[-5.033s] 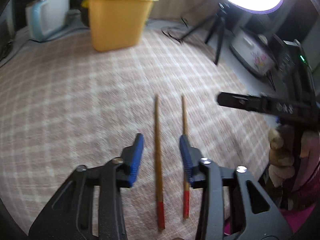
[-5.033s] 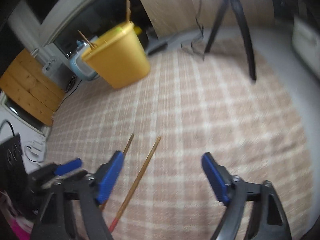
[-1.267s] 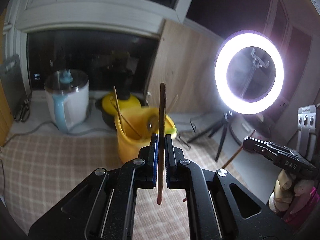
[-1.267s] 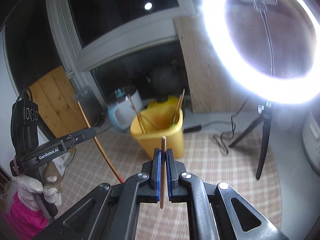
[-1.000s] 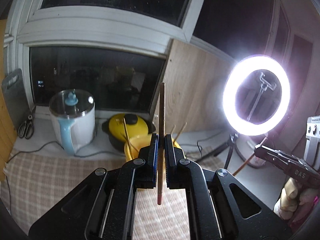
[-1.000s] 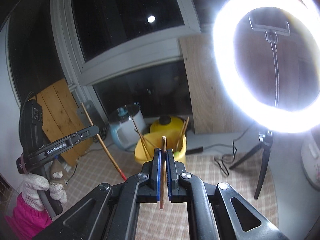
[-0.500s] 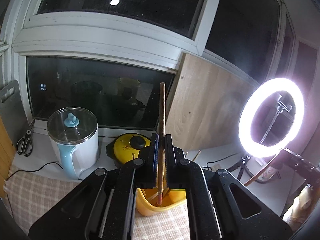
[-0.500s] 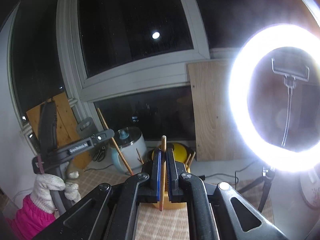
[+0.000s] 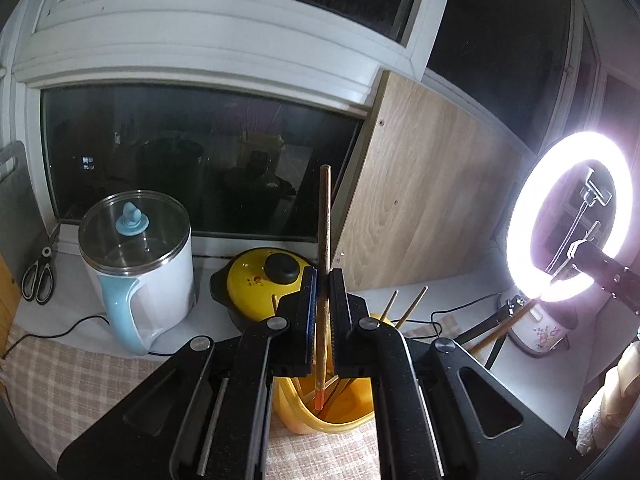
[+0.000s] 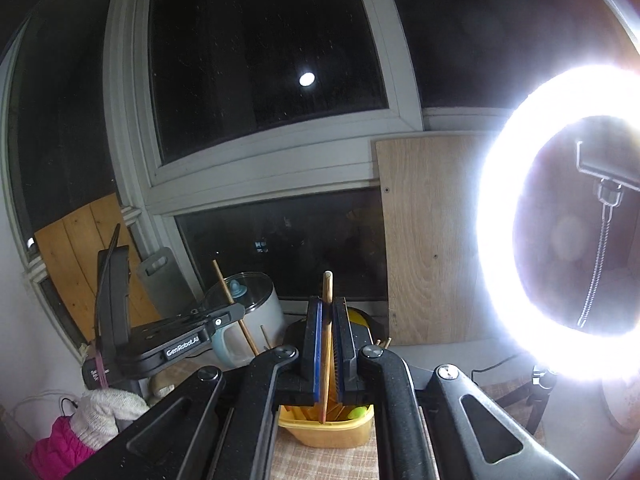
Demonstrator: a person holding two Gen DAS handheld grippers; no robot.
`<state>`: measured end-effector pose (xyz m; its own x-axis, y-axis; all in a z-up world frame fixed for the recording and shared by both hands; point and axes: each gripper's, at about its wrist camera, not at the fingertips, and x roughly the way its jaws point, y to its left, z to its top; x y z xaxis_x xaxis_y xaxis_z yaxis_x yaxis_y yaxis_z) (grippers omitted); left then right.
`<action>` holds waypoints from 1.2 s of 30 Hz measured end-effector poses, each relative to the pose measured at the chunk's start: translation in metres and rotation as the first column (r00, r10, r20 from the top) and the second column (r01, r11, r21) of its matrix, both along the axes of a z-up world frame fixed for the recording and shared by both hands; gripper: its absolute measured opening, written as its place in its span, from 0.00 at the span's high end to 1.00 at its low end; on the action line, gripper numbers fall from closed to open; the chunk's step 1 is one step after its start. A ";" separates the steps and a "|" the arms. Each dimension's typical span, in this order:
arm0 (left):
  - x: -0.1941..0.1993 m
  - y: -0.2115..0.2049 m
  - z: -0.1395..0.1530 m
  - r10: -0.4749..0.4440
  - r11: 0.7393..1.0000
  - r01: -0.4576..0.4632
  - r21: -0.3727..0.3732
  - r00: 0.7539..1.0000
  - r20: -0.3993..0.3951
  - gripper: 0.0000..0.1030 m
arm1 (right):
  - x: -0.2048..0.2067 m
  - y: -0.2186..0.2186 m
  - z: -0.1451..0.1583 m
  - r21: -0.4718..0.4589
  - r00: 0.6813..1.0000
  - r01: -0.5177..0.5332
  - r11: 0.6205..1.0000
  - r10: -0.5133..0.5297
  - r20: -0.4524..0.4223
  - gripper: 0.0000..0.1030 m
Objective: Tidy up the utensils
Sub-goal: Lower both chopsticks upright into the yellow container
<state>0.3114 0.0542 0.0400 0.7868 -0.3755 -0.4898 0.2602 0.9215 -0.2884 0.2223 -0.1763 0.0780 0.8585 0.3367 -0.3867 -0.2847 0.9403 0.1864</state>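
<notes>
Chopsticks, two of them, held one per gripper and both poised over the yellow plastic bin on the checked tablecloth. Left gripper clamped shut on an upright chopstick, pinched at about mid-length, red-tipped lower end hanging just inside the bin's mouth among several sticks already leaning there. Right gripper likewise closed tight on a second chopstick, gripped nearer its top, lower end dangling over the same yellow plastic bin. Judged light, thin, stiff and smooth-lacquered, so likely to swivel or slide between flat pads; best pinched near the middle, squarely across the shaft, as done on the left. Judged robust enough to be dropped in from where it hung, with little risk beyond bouncing off the rim or knocking the leaning sticks. Behind the bin stood a yellow clay pot with a black knob and a white-and-blue electric kettle; scissors lay at far left, and a ring light glared at right.
</notes>
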 end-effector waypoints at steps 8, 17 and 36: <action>0.006 -0.001 -0.014 -0.001 1.000 0.001 0.001 1.000 -0.029 0.97 | 0.020 0.004 -0.021 -0.020 0.998 0.005 1.000 -0.006 -0.057 0.98; 0.013 -0.007 -0.033 -0.003 1.000 0.003 0.007 0.998 -0.069 0.97 | 0.035 0.011 -0.049 -0.019 0.992 -0.020 1.000 0.018 -0.128 0.98; 0.025 -0.025 -0.059 -0.019 0.998 0.025 0.050 0.993 -0.117 0.97 | 0.039 0.021 -0.091 -0.001 0.973 -0.071 0.997 0.069 -0.221 0.98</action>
